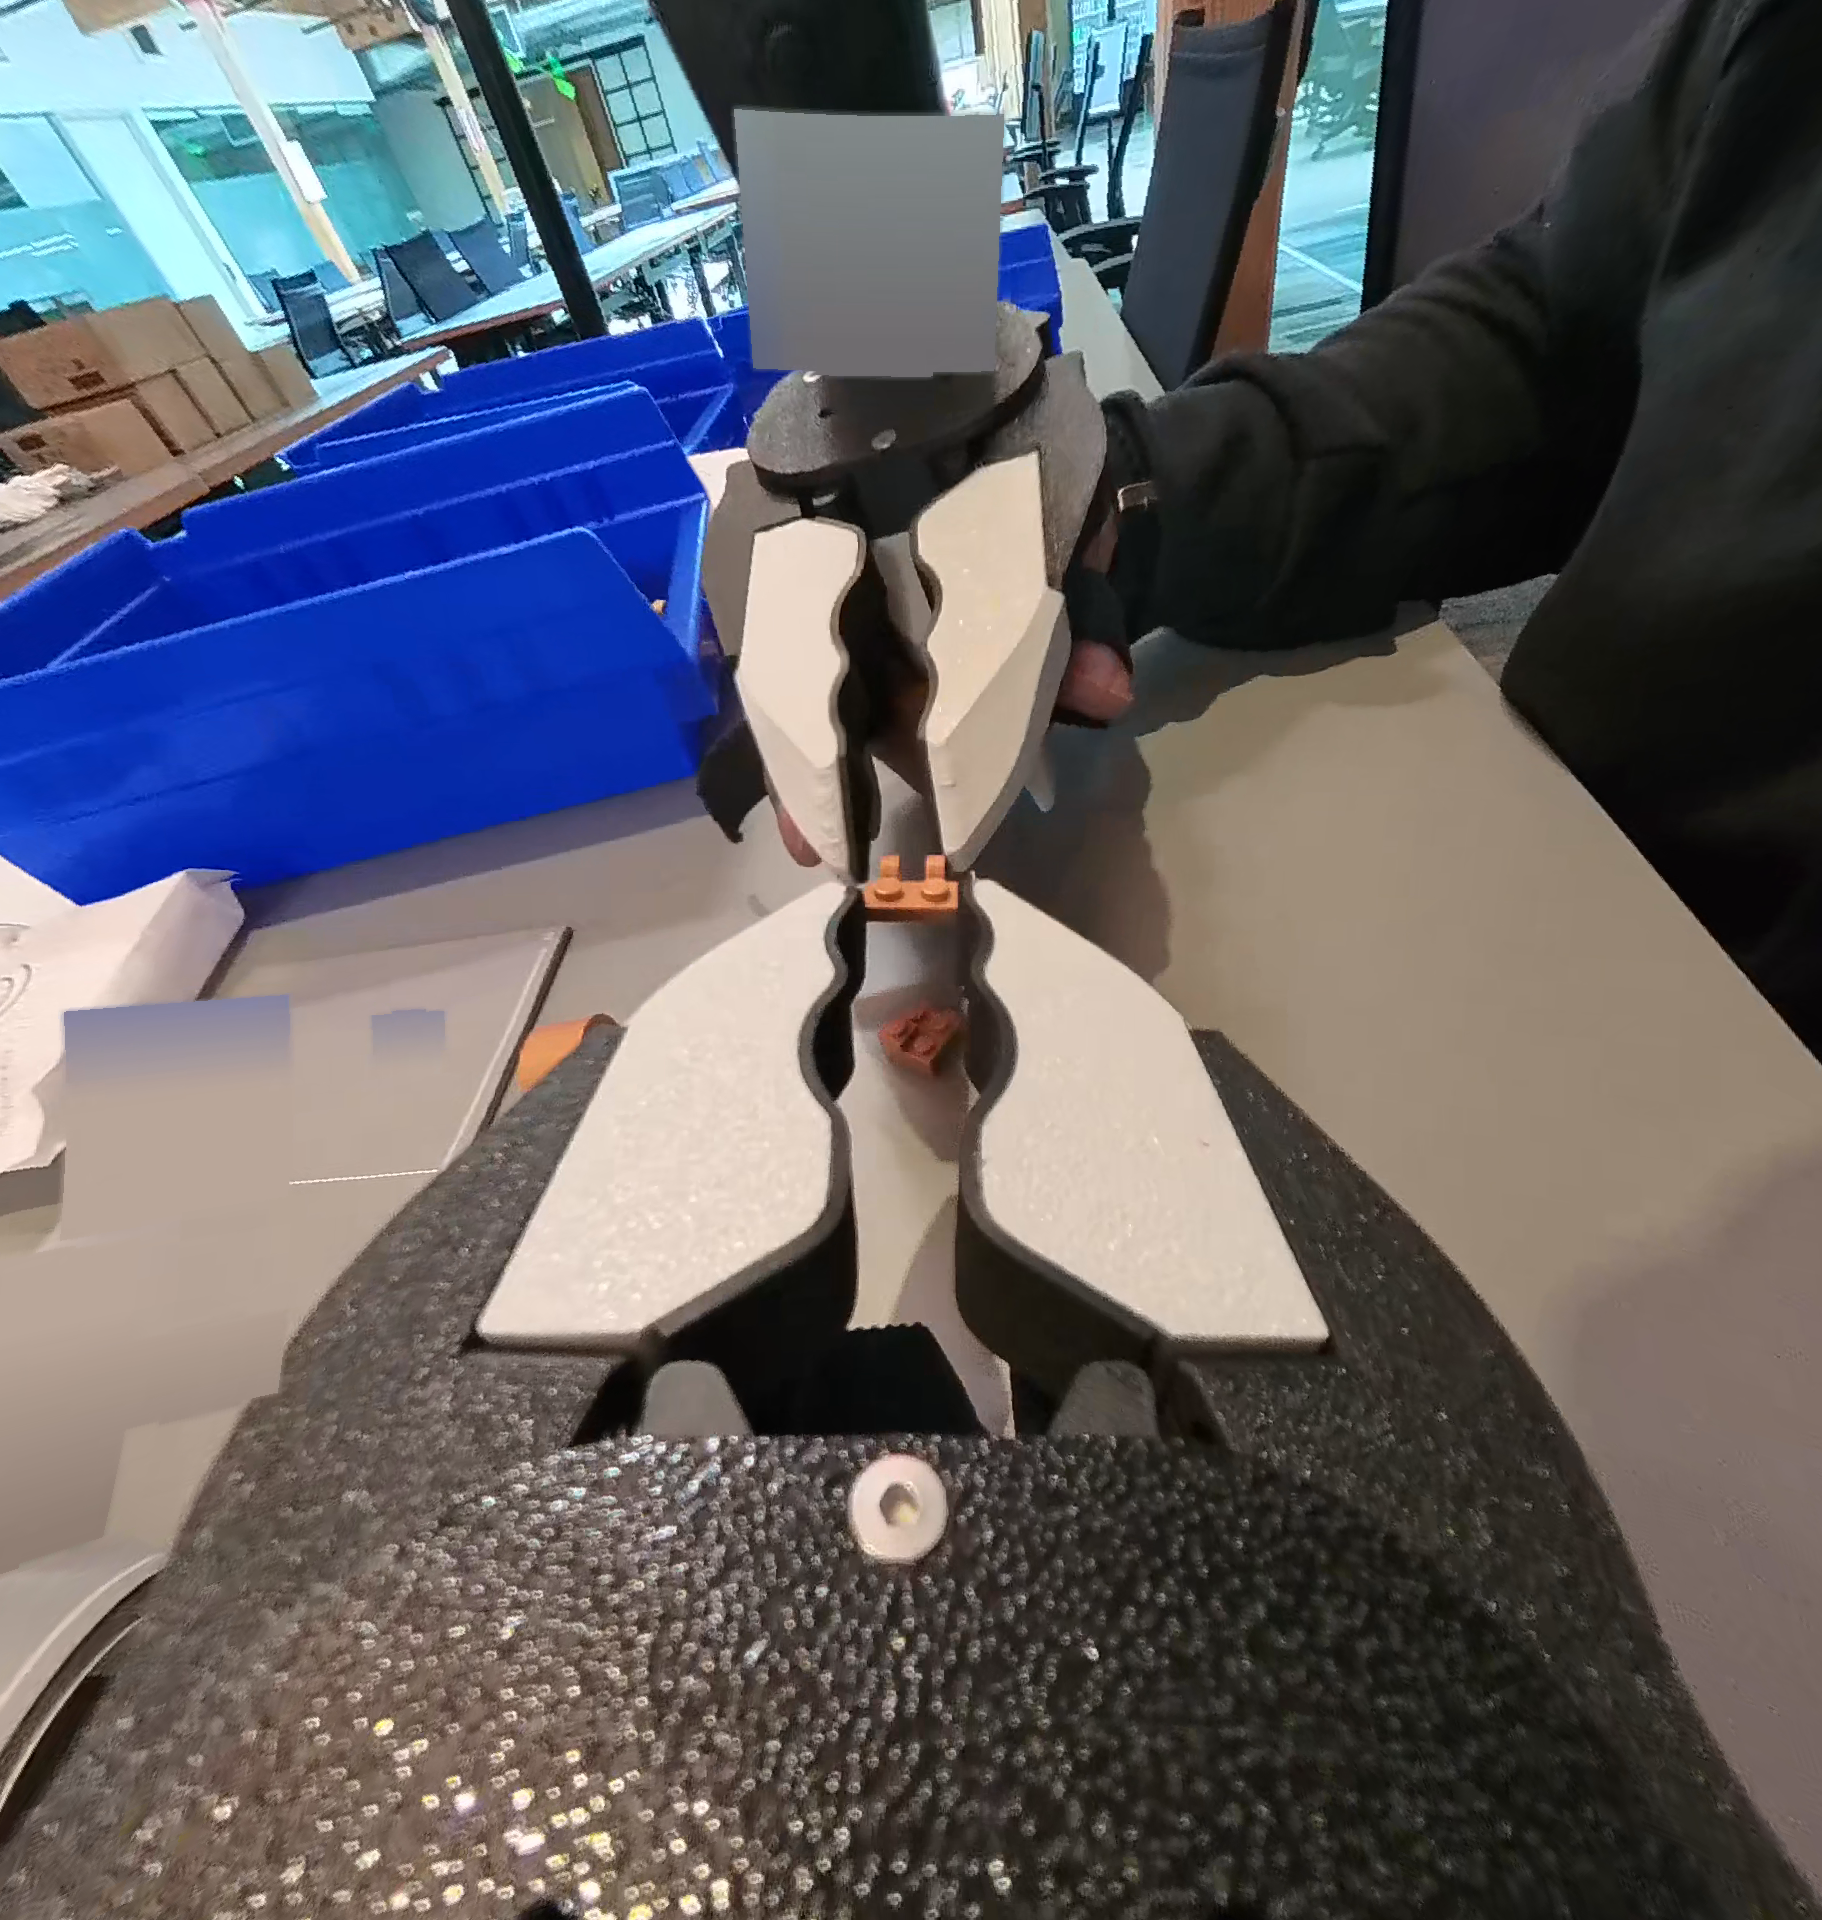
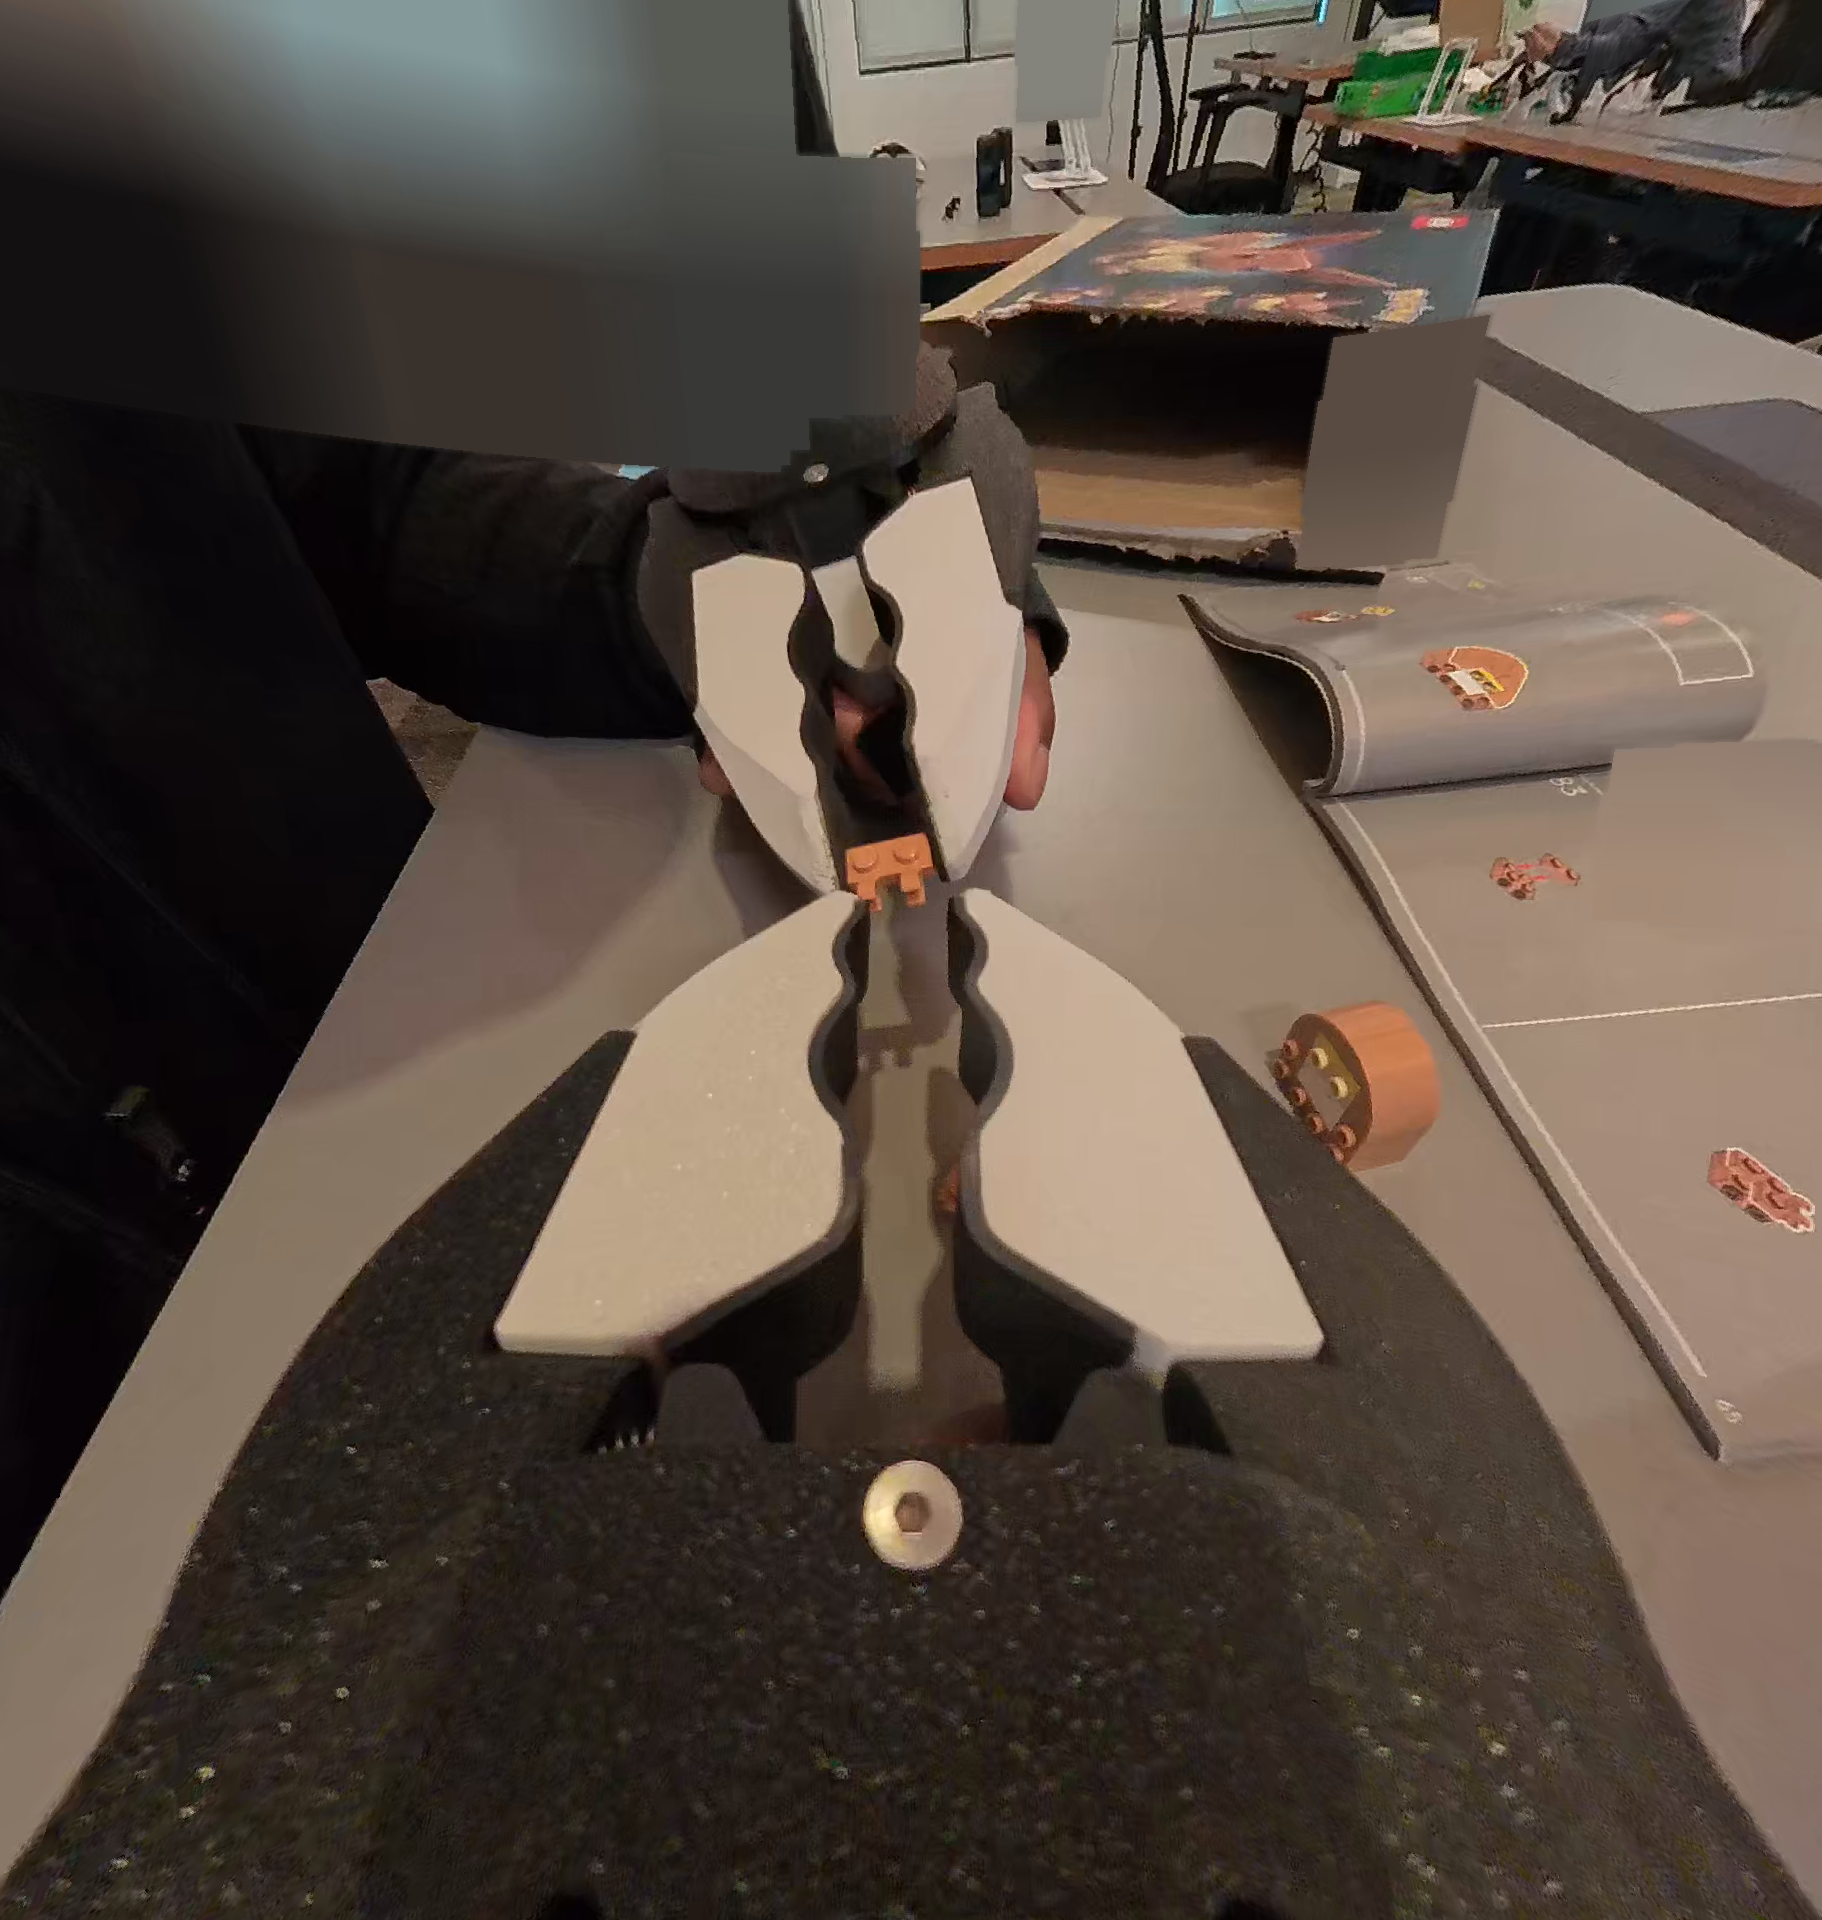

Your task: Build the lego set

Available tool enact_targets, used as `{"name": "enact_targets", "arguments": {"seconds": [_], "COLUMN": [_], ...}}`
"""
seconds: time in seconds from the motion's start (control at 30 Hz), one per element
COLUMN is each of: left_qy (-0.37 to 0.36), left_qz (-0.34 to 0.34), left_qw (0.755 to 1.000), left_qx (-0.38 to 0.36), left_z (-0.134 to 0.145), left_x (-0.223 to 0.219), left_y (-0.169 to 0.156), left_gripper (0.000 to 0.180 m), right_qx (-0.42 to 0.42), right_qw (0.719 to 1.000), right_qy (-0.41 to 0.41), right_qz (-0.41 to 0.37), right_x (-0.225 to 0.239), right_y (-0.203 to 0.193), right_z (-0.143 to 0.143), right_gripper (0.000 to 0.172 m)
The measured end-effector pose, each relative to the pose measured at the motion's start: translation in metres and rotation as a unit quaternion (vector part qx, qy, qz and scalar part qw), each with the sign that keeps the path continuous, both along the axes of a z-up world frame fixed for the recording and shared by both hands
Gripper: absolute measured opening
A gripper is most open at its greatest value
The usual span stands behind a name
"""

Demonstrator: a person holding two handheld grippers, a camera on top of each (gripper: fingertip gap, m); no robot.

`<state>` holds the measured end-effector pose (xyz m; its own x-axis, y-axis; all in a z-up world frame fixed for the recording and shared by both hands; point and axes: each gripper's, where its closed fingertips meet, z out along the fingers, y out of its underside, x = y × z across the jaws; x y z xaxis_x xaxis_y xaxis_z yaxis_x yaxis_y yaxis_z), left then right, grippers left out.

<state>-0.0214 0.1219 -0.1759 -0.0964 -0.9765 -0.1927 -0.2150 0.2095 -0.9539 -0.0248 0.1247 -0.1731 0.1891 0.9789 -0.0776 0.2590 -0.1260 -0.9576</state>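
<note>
Small pale page numbers at the edges of the grey open booklet [image 2: 1613, 1091], not copied here; a small red logo patch on the printed lid of the torn cardboard box [image 2: 1239, 260]; faint dark print on the crumpled white paper [image 1: 13, 1039], perhaps a logo, too blurred to read; small marks on stacked brown cartons [image 1: 107, 374], illegible

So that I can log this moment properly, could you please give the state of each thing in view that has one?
left gripper: jaws shut on the orange clip plate.
right gripper: jaws open, tips either side of the plate's clips, not pressing.
dark brown brick: lying loose, tilted.
round brown assembly: on its side.
instruction booklet: open, one page curled over.
cardboard box: open.
</note>
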Motion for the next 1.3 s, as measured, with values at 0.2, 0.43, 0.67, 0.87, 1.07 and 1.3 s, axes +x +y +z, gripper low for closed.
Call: {"name": "enact_targets", "arguments": {"seconds": [0.2, 0.43, 0.67, 0.87, 1.07, 1.3], "left_qy": [0.004, 0.01, 0.015, 0.019, 0.018, 0.057], "left_qz": [-0.005, -0.008, -0.016, -0.02, -0.022, -0.011], "left_qw": [1.0, 1.0, 1.0, 1.0, 1.0, 0.998], "left_qx": [-0.005, -0.004, -0.006, -0.006, -0.01, 0.007], "left_z": [-0.001, -0.003, -0.003, -0.004, -0.004, -0.016], "left_x": [0.0, 0.0, 0.0, 0.0, 0.0, 0.0], "left_y": [-0.001, -0.003, -0.005, -0.006, -0.006, 0.009], "left_gripper": [0.016, 0.016, 0.016, 0.016, 0.016, 0.025], "right_qx": [0.004, 0.01, 0.015, 0.022, 0.028, -0.002], "right_qw": [1.0, 1.0, 1.0, 0.999, 0.999, 0.999], "right_qy": [-0.004, -0.009, -0.014, -0.019, -0.013, -0.037], "right_qz": [0.008, 0.012, 0.011, 0.014, 0.009, -0.019], "right_x": [-0.001, -0.003, -0.004, -0.005, -0.005, 0.031], "right_y": [-0.004, -0.006, -0.007, -0.008, -0.008, -0.002], "right_z": [0.0, -0.001, -0.004, -0.006, -0.005, -0.014], "right_gripper": [0.013, 0.013, 0.013, 0.012, 0.012, 0.011]}}
